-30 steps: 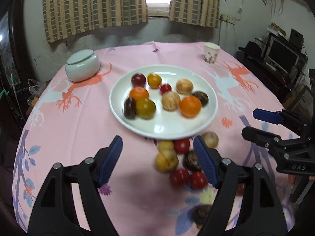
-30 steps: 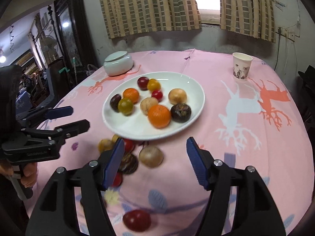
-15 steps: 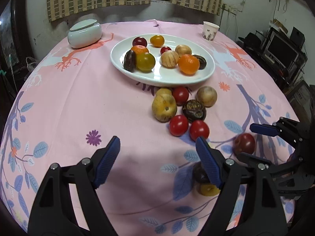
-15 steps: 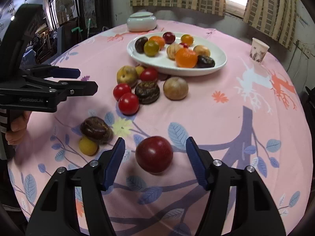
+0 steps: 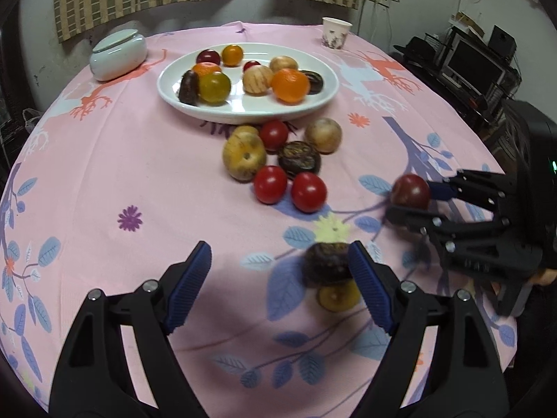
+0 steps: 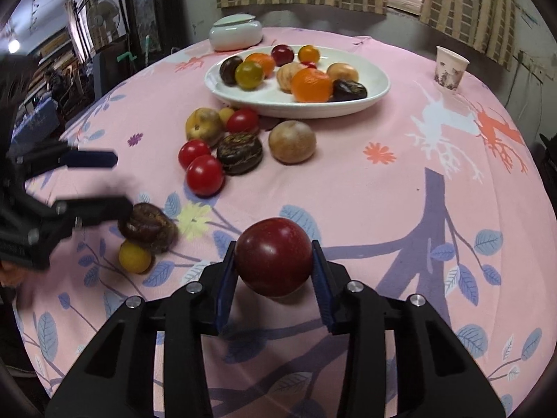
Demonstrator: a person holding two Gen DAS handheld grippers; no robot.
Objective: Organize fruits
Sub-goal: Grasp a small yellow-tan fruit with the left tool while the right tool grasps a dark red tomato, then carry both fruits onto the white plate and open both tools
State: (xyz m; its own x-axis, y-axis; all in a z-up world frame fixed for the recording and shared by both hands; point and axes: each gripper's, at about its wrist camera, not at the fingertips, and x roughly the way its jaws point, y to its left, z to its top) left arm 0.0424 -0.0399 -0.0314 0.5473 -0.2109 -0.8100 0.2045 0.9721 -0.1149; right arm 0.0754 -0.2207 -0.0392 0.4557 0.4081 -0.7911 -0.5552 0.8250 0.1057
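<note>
The right gripper (image 6: 275, 261) is closing its fingers (image 6: 224, 278) on the dark red plum (image 6: 273, 256), pads touching both sides. The left gripper (image 5: 278, 285) is opening wide, empty, its right finger touching the dark brown fruit (image 5: 327, 266) on the bench (image 5: 104, 174).

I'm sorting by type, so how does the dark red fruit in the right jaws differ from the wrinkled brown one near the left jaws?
The dark red fruit is smooth and round; the brown fruit is wrinkled and flatter. The red sits between closing jaws; the brown lies loose on the cloth.

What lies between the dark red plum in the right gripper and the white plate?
In the right wrist view, only bare pink cloth lies between the dark red plum and the white plate.
</note>
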